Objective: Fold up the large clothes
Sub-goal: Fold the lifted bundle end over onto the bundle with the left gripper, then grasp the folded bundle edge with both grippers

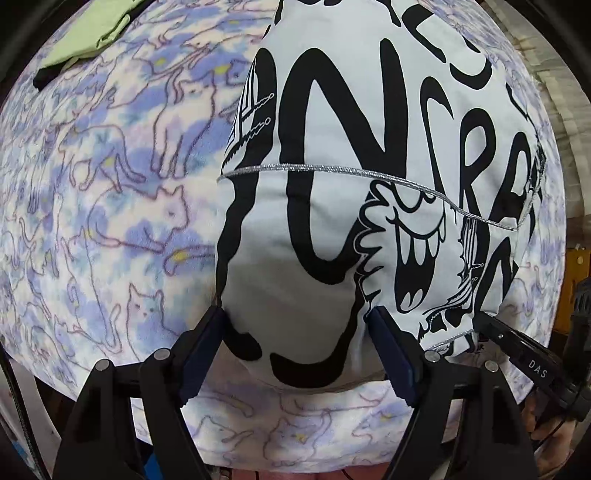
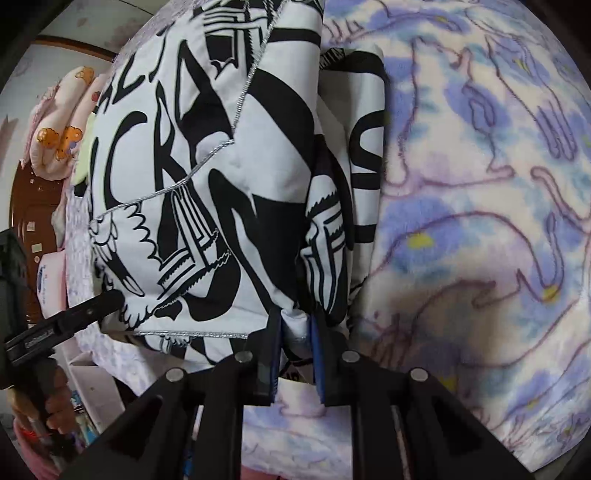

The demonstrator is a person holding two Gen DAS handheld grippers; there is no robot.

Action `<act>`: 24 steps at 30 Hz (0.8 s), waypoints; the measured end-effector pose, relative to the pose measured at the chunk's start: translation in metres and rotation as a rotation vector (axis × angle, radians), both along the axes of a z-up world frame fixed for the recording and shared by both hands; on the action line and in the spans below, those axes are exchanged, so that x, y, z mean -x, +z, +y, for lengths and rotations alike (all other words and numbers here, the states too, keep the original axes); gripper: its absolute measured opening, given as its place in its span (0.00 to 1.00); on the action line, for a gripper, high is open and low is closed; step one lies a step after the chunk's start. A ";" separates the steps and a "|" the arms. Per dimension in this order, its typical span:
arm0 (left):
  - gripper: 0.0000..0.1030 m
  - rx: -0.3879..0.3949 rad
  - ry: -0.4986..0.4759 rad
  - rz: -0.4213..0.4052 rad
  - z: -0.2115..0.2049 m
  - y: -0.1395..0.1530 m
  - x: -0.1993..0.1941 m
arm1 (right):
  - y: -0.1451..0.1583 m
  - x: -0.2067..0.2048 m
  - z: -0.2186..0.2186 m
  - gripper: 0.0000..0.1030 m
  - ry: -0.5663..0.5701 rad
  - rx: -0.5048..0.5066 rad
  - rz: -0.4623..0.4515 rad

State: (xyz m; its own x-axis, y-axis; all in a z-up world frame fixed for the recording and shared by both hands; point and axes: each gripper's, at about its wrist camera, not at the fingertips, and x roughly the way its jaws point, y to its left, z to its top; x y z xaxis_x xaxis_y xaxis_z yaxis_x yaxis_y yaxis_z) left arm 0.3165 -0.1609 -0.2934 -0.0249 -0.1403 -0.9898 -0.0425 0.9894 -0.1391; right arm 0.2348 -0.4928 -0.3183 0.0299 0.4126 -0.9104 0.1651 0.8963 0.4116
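The garment (image 1: 332, 155) lay on the blanket (image 1: 110, 184), its near edge pinched by the right gripper (image 2: 295, 332) while the left gripper (image 1: 299, 332) straddled a bulge (jaws spread, apparently for lifting the fold).

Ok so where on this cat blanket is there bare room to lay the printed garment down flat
Bare cat blanket lies between the printed garment and the green folded cloth; in the right wrist view, blanket is bare on the garment's far side. It is crowded at the near edge, where both grippers meet the garment.
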 end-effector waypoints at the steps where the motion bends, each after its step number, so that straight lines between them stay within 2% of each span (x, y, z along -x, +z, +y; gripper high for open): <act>1: 0.76 -0.008 -0.006 -0.007 -0.005 -0.002 -0.001 | 0.000 0.000 0.001 0.14 -0.004 0.000 0.000; 4: 0.76 -0.023 -0.033 -0.032 -0.021 -0.006 -0.007 | -0.003 -0.001 0.000 0.14 -0.008 -0.002 0.001; 8: 0.77 0.074 -0.067 -0.061 -0.006 -0.014 -0.007 | -0.004 -0.002 0.000 0.14 -0.015 -0.014 0.004; 13: 0.77 0.194 -0.076 -0.051 0.019 -0.018 -0.006 | 0.003 -0.003 -0.007 0.14 0.000 -0.002 0.008; 17: 0.77 0.207 -0.091 -0.057 0.028 -0.017 -0.004 | 0.008 -0.003 -0.008 0.14 -0.019 -0.008 0.015; 19: 0.73 0.220 -0.101 -0.054 0.030 -0.013 -0.006 | 0.011 -0.001 -0.008 0.14 -0.027 -0.015 0.018; 21: 0.69 0.235 -0.111 -0.047 0.033 -0.002 -0.008 | 0.018 -0.002 -0.010 0.15 -0.037 -0.023 0.023; 24: 0.67 0.197 -0.140 -0.067 0.037 0.022 -0.013 | 0.044 -0.007 -0.011 0.18 -0.006 0.023 -0.005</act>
